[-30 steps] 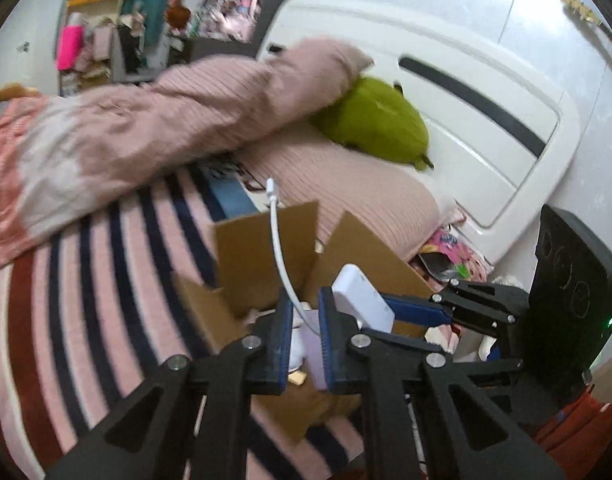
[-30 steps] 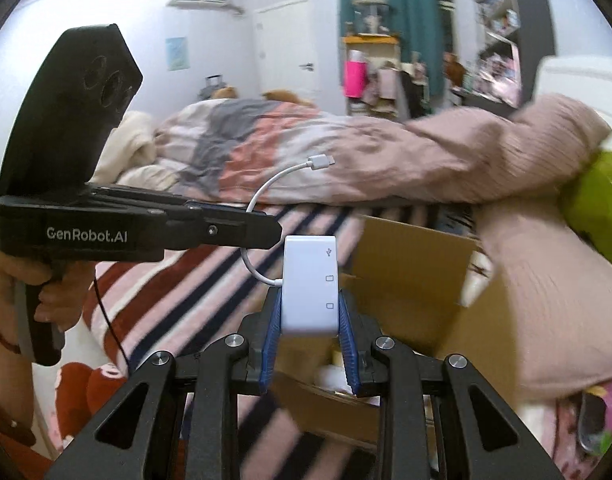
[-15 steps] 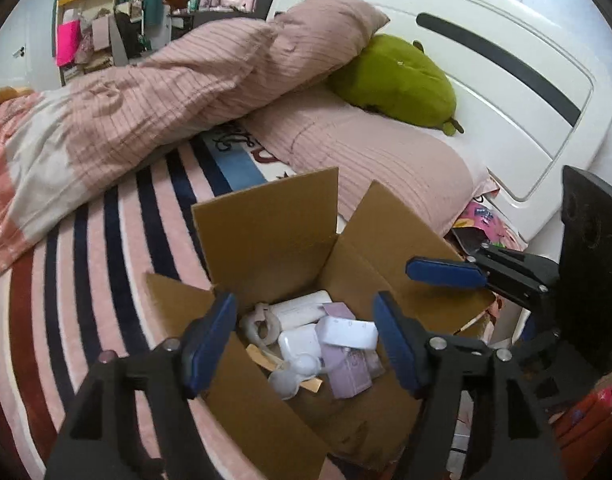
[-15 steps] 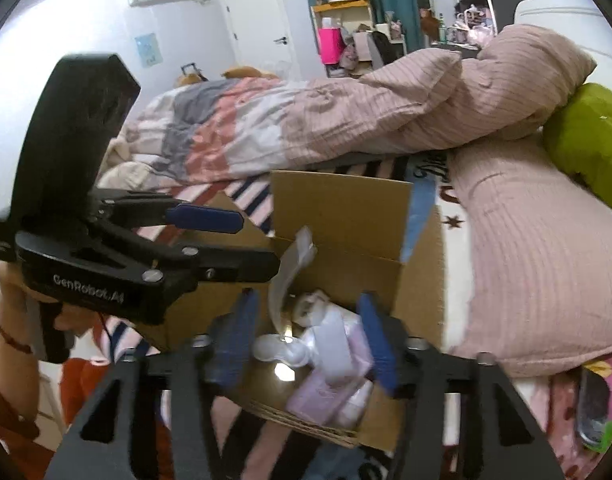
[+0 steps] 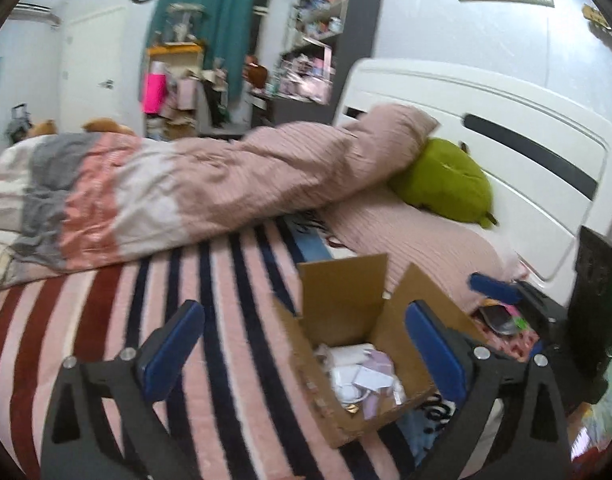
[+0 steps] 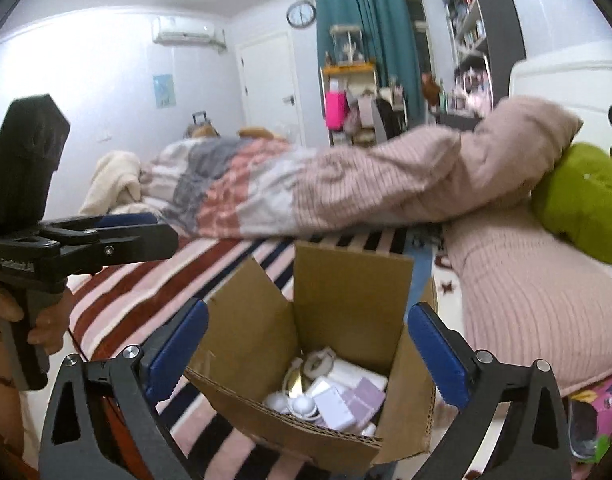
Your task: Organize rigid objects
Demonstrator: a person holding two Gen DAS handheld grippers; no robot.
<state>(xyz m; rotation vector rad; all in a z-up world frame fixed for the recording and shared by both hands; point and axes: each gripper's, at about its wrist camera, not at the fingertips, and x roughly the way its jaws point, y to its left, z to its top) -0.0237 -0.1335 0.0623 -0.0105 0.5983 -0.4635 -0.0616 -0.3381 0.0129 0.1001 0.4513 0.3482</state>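
An open cardboard box (image 5: 342, 300) (image 6: 350, 284) sits on the striped bed near its edge. Inside lie several small white and lilac objects (image 5: 366, 372) (image 6: 334, 392), among them a white adapter and its cable. My left gripper (image 5: 306, 344) is wide open and empty, above and in front of the box. My right gripper (image 6: 308, 348) is wide open and empty, just above the box's near rim. The left gripper also shows in the right wrist view (image 6: 118, 228), and the right gripper in the left wrist view (image 5: 502, 288).
A striped blanket (image 5: 146, 312) covers the bed. A rolled pink and grey duvet (image 5: 194, 184) lies behind the box. A pink pillow (image 6: 522, 288) and a green plush (image 5: 442, 180) lie toward the white headboard (image 5: 506, 136). Clutter lies beside the bed (image 5: 506, 320).
Both grippers opened and let go of the white adapter and its cable, which now lie in the box. Both grippers have pulled back and up from the box.
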